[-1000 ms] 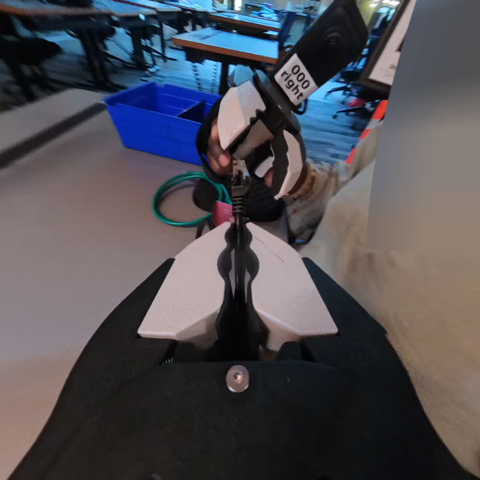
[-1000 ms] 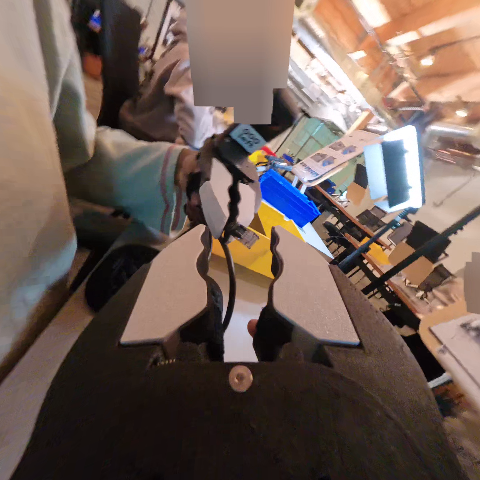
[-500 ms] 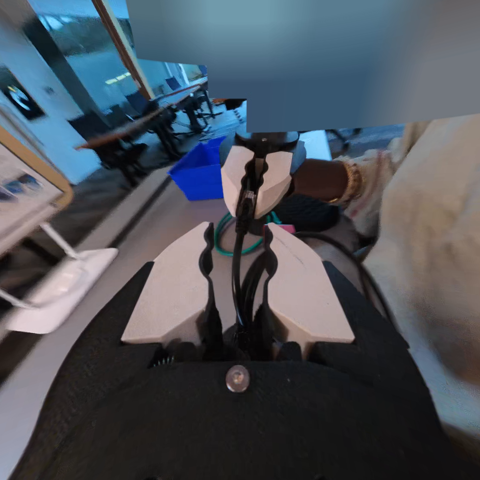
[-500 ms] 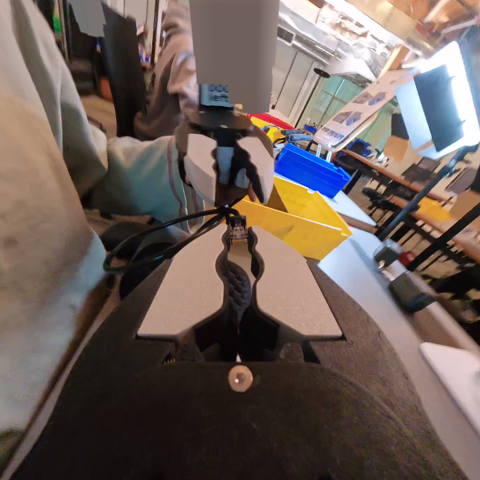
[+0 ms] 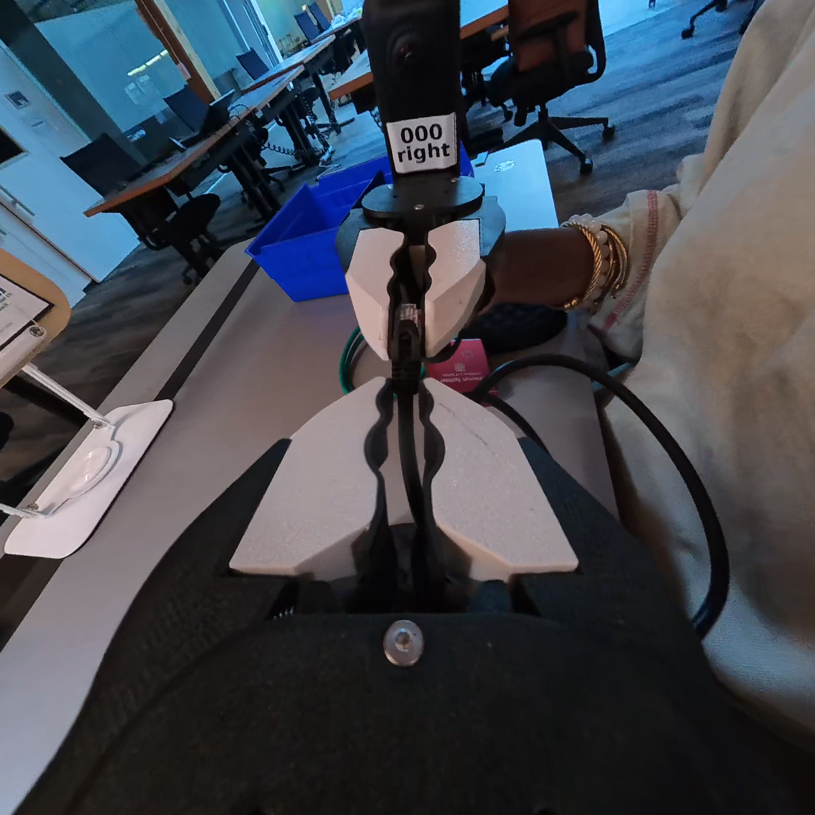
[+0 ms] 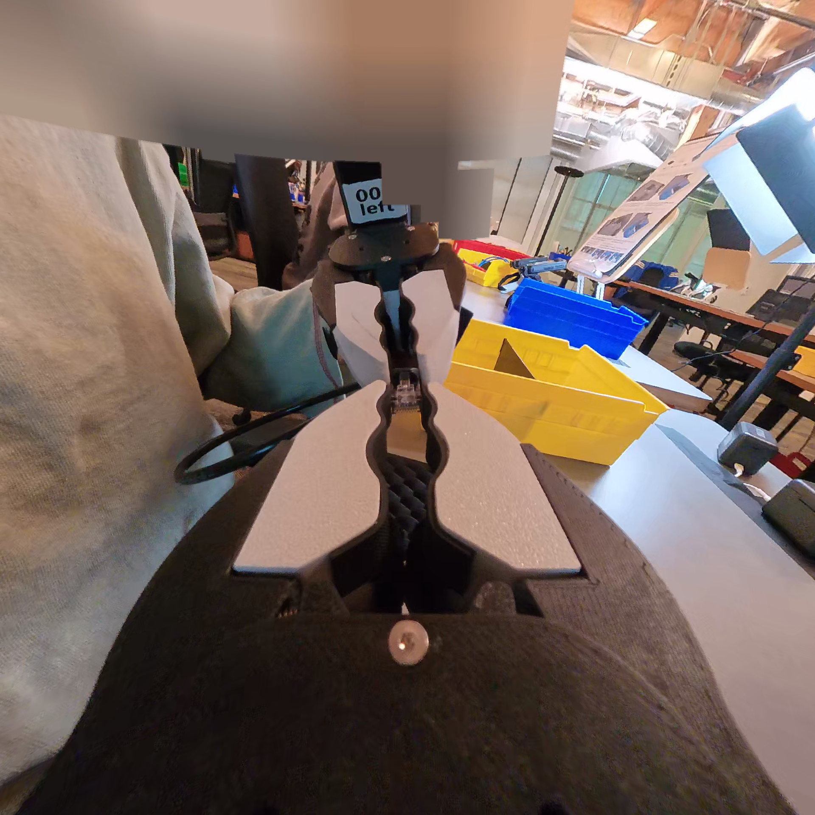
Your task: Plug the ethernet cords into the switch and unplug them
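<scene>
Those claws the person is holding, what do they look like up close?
Each claw, left claw and right claw, has two pale grey fingers with wavy black inner edges on a textured black body, a silver screw at its centre. A white label sits on each black stalk. The person wears cream sleeves and bracelets.

Bearing black print: a white sticker [image 5: 421, 141] on the black camera [image 5: 414, 57] above the right gripper [image 5: 406, 348], and a second sticker [image 6: 368, 205], partly masked, above the left gripper [image 6: 405, 375]. Carrying small white print, too fine for reading: a pink card [image 5: 463, 368] lying on the table [image 5: 264, 397]. Showing pictures and tiny unreadable print: a tilted poster board [image 6: 639, 220]. Peeking in at the left edge: a framed sign [image 5: 17, 304].
</scene>
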